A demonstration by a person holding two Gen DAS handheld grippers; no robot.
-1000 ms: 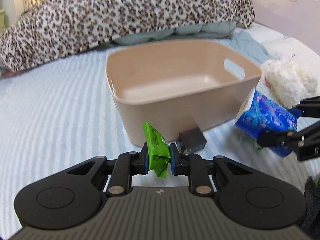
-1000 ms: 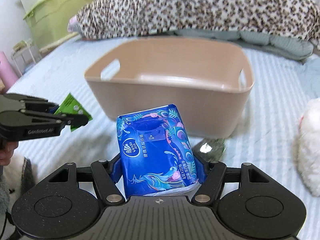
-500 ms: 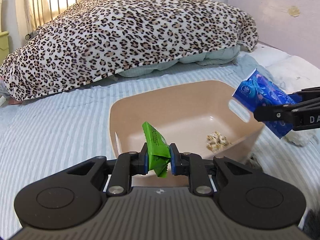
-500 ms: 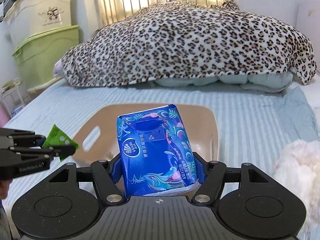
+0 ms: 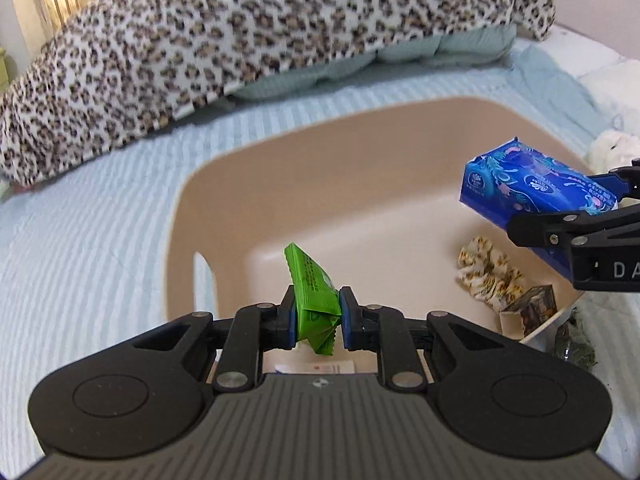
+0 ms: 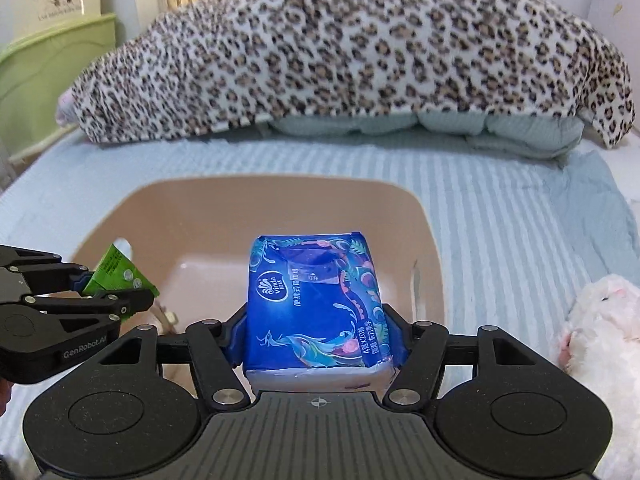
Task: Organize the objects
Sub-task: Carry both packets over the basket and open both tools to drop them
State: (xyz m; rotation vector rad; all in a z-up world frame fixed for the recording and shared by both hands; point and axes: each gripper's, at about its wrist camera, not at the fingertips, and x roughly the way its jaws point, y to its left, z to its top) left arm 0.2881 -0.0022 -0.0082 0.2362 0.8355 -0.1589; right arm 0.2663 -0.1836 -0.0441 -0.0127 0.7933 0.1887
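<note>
Left claw (image 5: 318,316): fingers clamped on a small green sachet (image 5: 310,292), held above the near left part of a beige bin (image 5: 176,216). In the right wrist view the same claw (image 6: 132,300) enters from the left edge, the sachet (image 6: 114,272) projecting over the bin's left wall.

Right claw (image 6: 316,340): fingers clamped on the two sides of a blue tissue pack (image 6: 314,300), held above the bin's (image 6: 428,240) near half. In the left wrist view this claw (image 5: 560,228) reaches in from the right, and the pack (image 5: 528,188) hangs over the bin's right side.

Bin contents, left wrist view: a leopard-print scrunchie (image 5: 488,276) and a small printed box (image 5: 532,310) in the near right corner; a flat white packet (image 5: 316,368) at the near wall, partly hidden by the claw.

Setting: the bin stands on a bed with a pale blue striped cover (image 6: 520,216). A leopard-print blanket (image 6: 340,48) lies heaped at the far side. A white plush toy (image 6: 600,320) rests on the bed to the right of the bin.
</note>
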